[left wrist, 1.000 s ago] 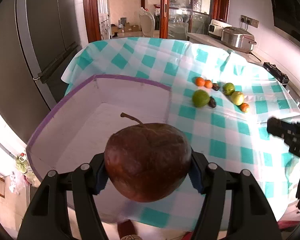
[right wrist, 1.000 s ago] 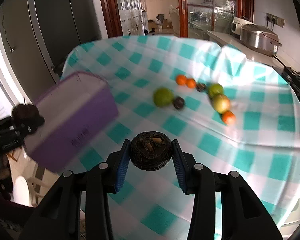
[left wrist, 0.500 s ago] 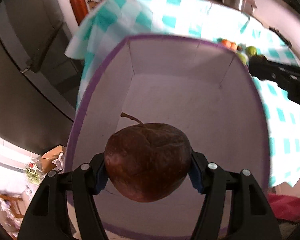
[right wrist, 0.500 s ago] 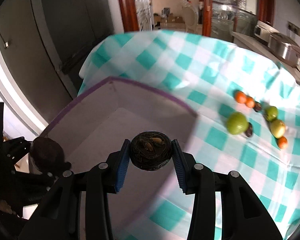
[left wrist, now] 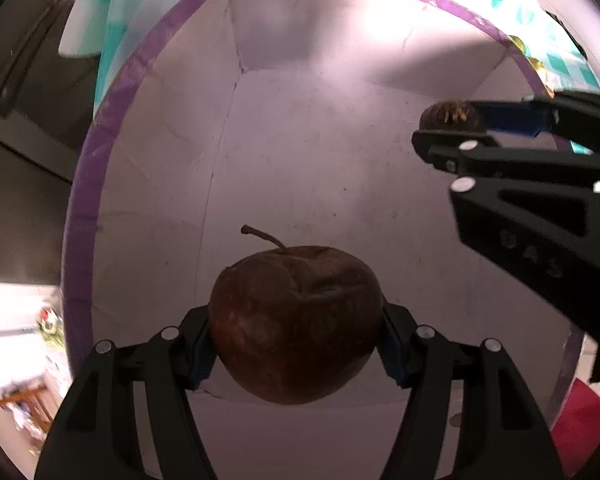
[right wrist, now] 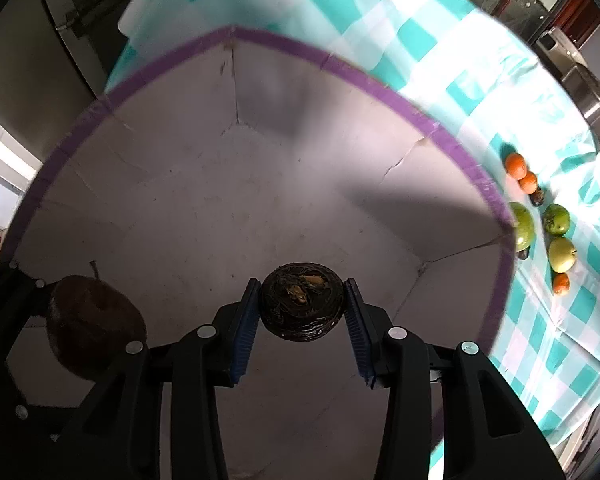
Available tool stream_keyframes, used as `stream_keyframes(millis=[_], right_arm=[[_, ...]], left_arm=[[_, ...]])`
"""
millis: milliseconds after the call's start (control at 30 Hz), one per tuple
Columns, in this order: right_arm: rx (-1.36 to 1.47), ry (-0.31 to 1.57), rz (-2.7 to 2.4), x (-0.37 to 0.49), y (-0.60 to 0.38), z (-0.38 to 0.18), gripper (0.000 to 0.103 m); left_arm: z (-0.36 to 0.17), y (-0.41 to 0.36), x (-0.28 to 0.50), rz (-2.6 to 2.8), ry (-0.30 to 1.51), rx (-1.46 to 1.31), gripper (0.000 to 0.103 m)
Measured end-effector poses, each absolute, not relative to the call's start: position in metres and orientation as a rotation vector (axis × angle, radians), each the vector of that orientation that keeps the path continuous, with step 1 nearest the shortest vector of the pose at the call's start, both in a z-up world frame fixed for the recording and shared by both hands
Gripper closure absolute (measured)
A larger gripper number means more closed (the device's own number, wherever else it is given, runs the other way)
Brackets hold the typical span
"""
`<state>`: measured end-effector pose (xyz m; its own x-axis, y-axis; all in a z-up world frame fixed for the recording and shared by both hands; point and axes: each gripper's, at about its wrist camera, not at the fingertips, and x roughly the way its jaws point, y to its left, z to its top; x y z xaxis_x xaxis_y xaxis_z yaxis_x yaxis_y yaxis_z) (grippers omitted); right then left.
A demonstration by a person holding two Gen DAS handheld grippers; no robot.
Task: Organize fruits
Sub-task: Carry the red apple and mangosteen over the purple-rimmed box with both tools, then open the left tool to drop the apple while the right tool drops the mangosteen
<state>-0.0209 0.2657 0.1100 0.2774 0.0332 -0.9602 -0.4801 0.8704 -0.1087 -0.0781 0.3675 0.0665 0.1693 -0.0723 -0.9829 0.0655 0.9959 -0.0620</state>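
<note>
Both hands have moved over the box (left wrist: 300,140) since a second ago, when the right one was out above the checked cloth, and now both point down into it. The left tongs (left wrist: 296,344) squeeze a big dark brown apple (left wrist: 296,324) with a thin stem, and the apple hangs above the pale box floor. The right tongs (right wrist: 302,312) are closed on a small dark wrinkled fruit (right wrist: 302,306), also held up inside the box. The box has a purple rim (right wrist: 380,84) and nothing lies on its floor. The other fruits wait on the worktop just past the box: three orange fruits (right wrist: 516,166), three green fruits (right wrist: 556,219) and two little dark ones. The worktop wears a green and white cloth (right wrist: 380,12).
</note>
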Motion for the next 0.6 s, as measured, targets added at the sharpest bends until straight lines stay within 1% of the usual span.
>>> stream_keyframes(millis=[167, 500, 567, 600], right_arm=[[-0.41, 1.339, 0.302, -0.002, 0.273, 0.087, 0.061], [-0.533, 1.394, 0.32, 0.006, 0.291, 0.056, 0.061], [-0.531, 1.404, 0.326, 0.007, 0.291, 0.054, 0.06], [-0.521, 1.407, 0.331, 0.007, 0.29, 0.054, 0.054]], left_arm=[[0.064, 0.373, -0.079, -0.117, 1.423, 0.038, 0.037], [0.062, 0.377, -0.081, -0.146, 1.465, 0.064, 0.037], [0.062, 0.377, -0.075, -0.145, 1.455, 0.064, 0.032], [0.063, 0.379, -0.074, -0.152, 1.452, 0.059, 0.029]])
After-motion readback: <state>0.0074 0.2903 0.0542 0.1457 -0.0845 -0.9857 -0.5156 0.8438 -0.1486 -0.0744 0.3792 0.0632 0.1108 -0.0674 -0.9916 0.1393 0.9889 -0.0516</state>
